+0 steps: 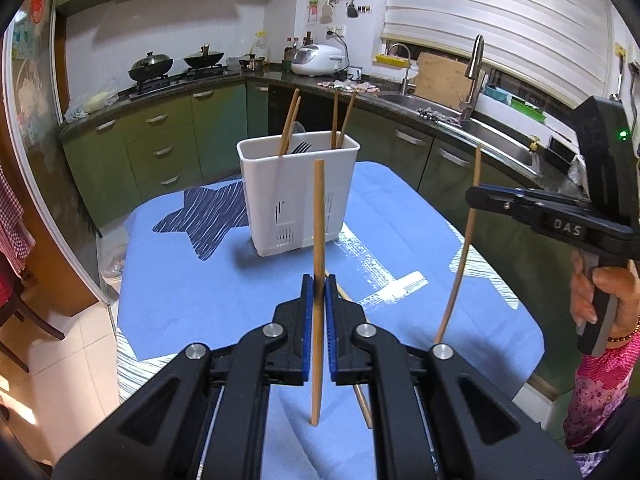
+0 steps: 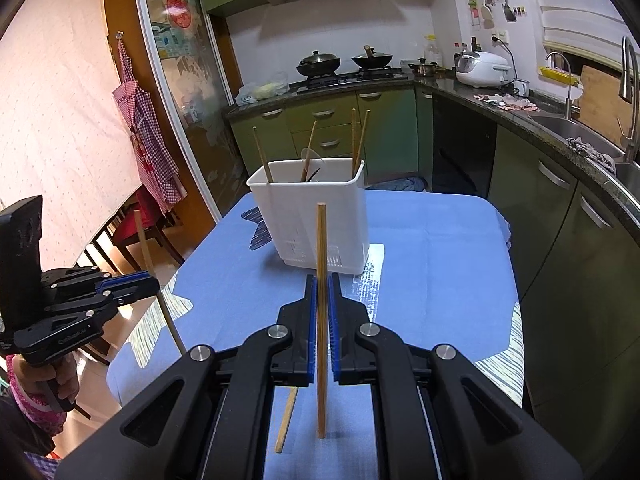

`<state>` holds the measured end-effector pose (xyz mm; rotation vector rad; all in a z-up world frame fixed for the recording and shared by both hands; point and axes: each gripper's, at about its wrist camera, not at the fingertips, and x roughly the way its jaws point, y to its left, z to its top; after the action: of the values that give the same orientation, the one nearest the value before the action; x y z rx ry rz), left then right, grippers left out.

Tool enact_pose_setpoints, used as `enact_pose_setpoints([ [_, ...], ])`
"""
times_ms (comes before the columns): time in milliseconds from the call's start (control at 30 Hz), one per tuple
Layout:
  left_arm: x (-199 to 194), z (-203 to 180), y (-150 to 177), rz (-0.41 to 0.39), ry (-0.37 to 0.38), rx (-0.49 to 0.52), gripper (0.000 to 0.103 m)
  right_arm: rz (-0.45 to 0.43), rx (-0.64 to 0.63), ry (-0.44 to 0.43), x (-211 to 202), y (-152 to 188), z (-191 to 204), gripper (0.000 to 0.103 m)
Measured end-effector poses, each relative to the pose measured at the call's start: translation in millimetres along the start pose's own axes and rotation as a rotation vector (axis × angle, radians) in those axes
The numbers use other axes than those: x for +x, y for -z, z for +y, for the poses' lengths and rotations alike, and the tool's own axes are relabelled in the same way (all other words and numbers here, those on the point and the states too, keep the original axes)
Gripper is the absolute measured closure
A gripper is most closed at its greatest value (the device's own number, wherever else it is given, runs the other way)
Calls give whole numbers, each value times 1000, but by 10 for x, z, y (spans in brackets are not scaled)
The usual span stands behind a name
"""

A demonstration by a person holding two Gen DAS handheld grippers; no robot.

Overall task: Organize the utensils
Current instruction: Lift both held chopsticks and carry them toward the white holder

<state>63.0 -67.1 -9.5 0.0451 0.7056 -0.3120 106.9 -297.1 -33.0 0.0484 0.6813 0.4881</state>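
Chopstick point(image 1: 319, 216) stands upright, clamped in left tongs point(image 1: 319, 280); right tongs point(image 2: 322, 280) clamp another chopstick point(image 2: 321, 260).

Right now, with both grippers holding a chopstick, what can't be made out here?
- Holder contents: both views, opaque walls hide the lower ends; the dark fork barely shows.
- Loose chopstick on the cloth: both views, gripper bodies cover most of it.
- Left gripper pad contact: blurred in its own view.

Upright chopsticks point(image 1: 318, 240) before white caddy point(image 1: 298, 196)
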Motion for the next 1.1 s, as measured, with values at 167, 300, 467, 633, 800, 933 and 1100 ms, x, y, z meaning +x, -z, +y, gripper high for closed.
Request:
enact_pose_setpoints([
  [167,-85,11,-13,-18,5,-2,97,1,-4,-4,17,-1,-3,97],
  [300,-120,38,-39,-28,2,-6,97,-4,-12,-4,5,-34,21,97],
  [467,-169,98,-170,-44,9,-13,97,-13,-32,-7,-24,-86,74,97],
  [633,-216,170,-445,-54,22,-14,97,-16,-43,-8,-10,-148,115,97],
  [800,-298,179,-736,-92,1,10,97,-39,-55,0,-37,-344,138,97],
  [933,-350,204,-991,-124,-16,24,97,-60,-79,10,-84,-512,195,97],
  [1100,-427,200,-1363,-171,-44,45,97,-75,-97,17,-116,-664,237,97],
])
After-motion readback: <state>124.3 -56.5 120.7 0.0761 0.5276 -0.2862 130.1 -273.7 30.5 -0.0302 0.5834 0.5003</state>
